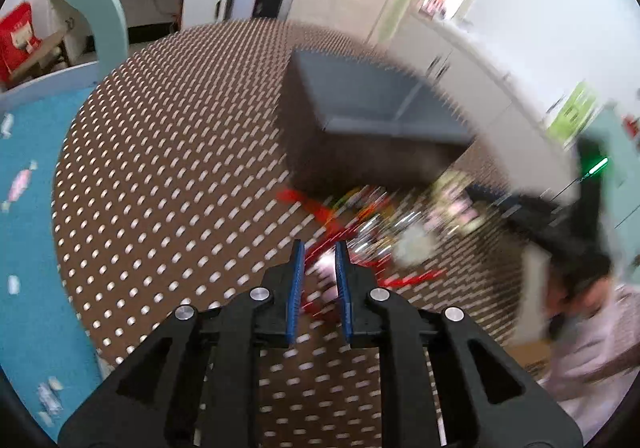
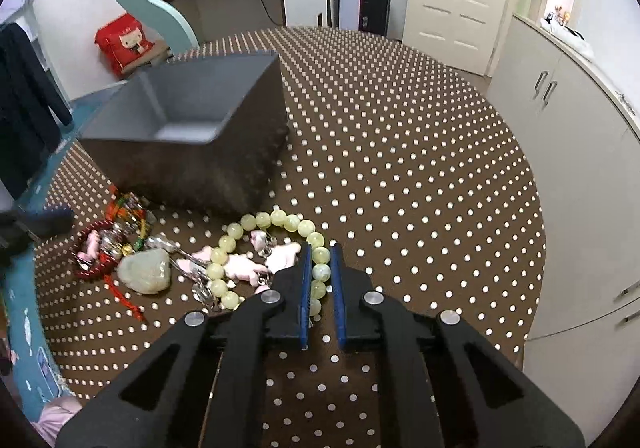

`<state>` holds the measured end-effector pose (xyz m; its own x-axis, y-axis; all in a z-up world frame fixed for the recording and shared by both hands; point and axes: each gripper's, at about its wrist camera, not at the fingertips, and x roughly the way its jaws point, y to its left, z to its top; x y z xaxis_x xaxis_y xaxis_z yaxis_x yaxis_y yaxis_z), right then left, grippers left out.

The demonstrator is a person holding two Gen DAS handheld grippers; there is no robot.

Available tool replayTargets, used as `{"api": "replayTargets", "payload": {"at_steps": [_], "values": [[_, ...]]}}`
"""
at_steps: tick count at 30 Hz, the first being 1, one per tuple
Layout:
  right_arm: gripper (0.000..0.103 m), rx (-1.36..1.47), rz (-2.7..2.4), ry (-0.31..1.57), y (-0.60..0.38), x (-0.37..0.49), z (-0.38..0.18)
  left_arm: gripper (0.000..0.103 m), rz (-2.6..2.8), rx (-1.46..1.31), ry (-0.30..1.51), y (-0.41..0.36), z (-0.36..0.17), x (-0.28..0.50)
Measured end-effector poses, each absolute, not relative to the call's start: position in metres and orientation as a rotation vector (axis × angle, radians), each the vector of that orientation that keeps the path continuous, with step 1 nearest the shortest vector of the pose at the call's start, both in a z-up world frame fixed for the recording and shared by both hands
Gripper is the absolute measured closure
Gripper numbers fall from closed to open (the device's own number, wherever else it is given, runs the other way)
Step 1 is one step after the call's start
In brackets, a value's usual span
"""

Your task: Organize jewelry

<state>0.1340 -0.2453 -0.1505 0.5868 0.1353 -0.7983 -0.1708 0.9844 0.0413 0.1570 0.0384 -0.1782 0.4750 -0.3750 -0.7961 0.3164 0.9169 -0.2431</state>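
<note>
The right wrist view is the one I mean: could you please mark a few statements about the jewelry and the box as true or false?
1. The grey box holds no jewelry on the part of its floor that shows. True.
2. The pale green bead bracelet lies inside the box. False: it lies on the dotted tablecloth, in front of the box.
3. The right claw has beads of that bracelet between its blue pads. True.
4. The pale jade pendant hangs from the right claw. False: it lies on the cloth, left of the bracelet.
5. The dark red bracelet sits at the pile's left end. True.
</note>
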Motion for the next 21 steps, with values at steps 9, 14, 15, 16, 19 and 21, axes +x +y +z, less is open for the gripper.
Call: {"api": "replayTargets", "payload": {"at_steps": [9,14,15,16,19,21], "values": [[0.095,-0.010,0.204,0.848,-0.248,0.125,-0.120,0.089,-0.381,0.252,1.014,-0.001,-0.186,0.148],[0.095,-0.020,0.217,0.819,-0.243,0.118,-0.114,0.096,-0.395,0.307,1.024,-0.019,-0.185,0.146],[0.095,-0.020,0.218,0.817,-0.243,0.117,-0.113,0.096,-0.398,0.294,1.024,-0.016,-0.186,0.145],[0.095,-0.017,0.218,0.815,-0.243,0.116,-0.113,0.096,-0.401,0.273,1.025,-0.013,-0.186,0.147],[0.095,-0.006,0.208,0.804,-0.244,0.114,-0.111,0.096,-0.427,0.180,1.029,0.004,-0.185,0.151],[0.095,0.016,0.223,0.790,-0.249,0.111,-0.108,0.096,-0.455,0.134,1.001,0.019,-0.176,0.149]]}}
